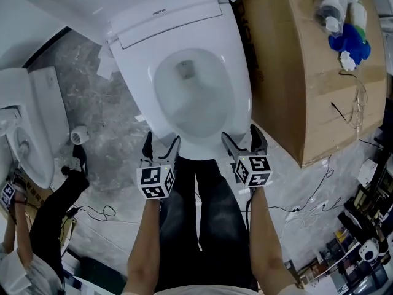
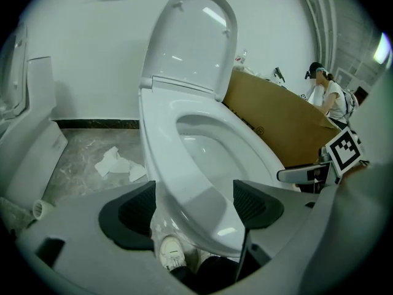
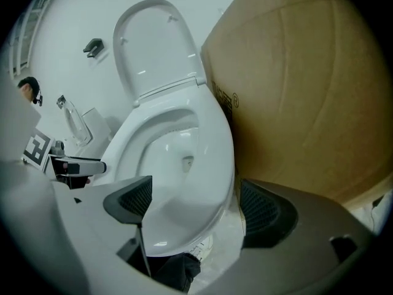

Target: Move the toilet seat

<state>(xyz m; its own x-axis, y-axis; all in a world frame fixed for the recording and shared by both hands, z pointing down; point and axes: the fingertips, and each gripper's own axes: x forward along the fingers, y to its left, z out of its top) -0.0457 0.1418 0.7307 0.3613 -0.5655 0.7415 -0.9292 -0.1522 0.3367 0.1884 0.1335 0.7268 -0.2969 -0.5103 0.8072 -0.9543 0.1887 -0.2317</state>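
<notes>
toilet seat (image 1: pixel 235 94) down on bowl, lid (image 2: pixel 190 42) upright, left gripper (image 1: pixel 161 147) and right gripper (image 1: pixel 243 140) both wide open astride its front rim, cardboard box (image 1: pixel 307 91) tight alongside right, paper scraps (image 2: pixel 113 161) and second toilet (image 1: pixel 31 128) left

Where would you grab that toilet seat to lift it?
Probably the front edge, approached from the front: the toilet seat lies flat with its hinge at the back, so the front is its free end. The left gripper and right gripper straddle it, open.
</notes>
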